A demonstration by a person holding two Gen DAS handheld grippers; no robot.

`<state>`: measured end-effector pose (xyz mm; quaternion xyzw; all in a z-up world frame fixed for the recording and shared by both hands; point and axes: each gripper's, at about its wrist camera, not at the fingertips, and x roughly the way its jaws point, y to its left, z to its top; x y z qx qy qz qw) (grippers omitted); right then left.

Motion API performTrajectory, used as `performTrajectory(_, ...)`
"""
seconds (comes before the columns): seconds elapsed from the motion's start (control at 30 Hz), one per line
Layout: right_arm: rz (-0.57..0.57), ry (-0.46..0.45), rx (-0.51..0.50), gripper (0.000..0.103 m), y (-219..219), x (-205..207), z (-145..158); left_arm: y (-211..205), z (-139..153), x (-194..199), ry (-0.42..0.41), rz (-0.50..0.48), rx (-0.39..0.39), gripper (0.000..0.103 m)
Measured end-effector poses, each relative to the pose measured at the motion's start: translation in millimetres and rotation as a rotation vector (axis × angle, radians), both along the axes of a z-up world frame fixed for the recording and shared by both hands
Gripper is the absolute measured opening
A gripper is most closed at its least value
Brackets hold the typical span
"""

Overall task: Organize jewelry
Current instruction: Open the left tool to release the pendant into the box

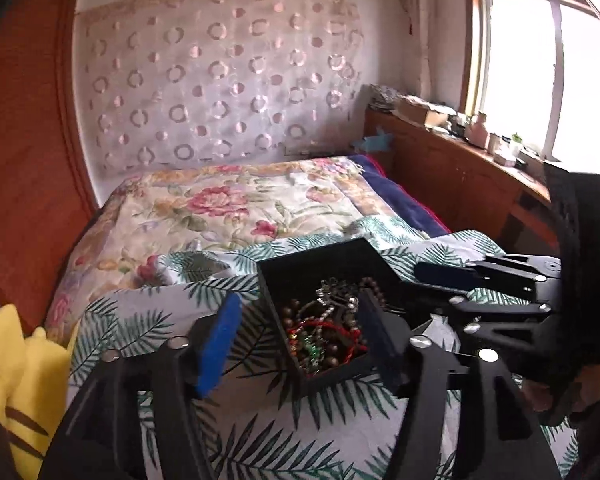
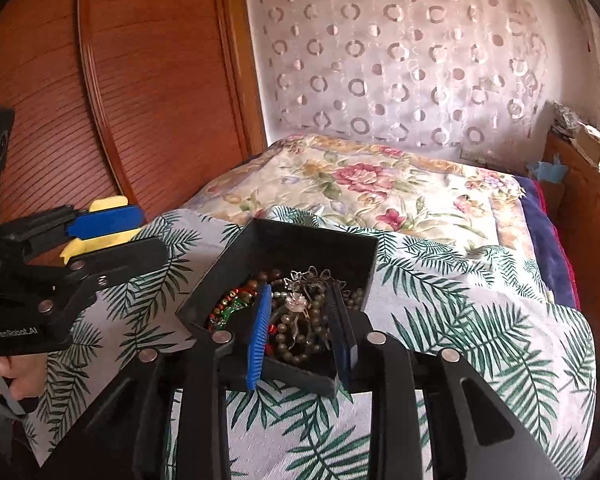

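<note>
A black open box [image 1: 300, 264] sits on a palm-leaf cloth on the bed. It holds a tangle of jewelry [image 1: 324, 332]: brown bead strands, a red cord, green beads, a silver piece. My left gripper [image 1: 296, 336] is open, its blue-padded fingers straddling the box's near left wall. In the right wrist view the box [image 2: 296, 240] and the jewelry [image 2: 300, 320] lie between my right gripper's [image 2: 300, 336] fingers, which are open and lowered into the box over the beads. Nothing is gripped.
A floral quilt [image 1: 228, 200] covers the bed beyond the cloth. A yellow plush toy [image 1: 24, 368] lies at the left edge. A wooden wardrobe [image 2: 120, 80] stands left; a wooden ledge with clutter [image 1: 460, 136] runs under the window at right.
</note>
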<state>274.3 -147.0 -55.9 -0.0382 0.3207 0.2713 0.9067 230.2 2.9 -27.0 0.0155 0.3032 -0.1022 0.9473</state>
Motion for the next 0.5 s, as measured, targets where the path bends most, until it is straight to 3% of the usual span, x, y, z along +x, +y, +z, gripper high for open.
performTrajectory(0.1,-0.038,-0.033,-0.001,0.041,-7,-15,4,3,-1,-15,-0.020,0.023,0.001,0.085)
performTrajectory(0.2,-0.073,-0.072,0.010,0.046,-13,-38,7,4,0,-33,-0.054,0.048,0.013,0.094)
performTrajectory(0.5,-0.152,-0.142,0.076,0.073,-33,-110,13,-1,-2,-87,-0.091,0.060,0.022,0.095)
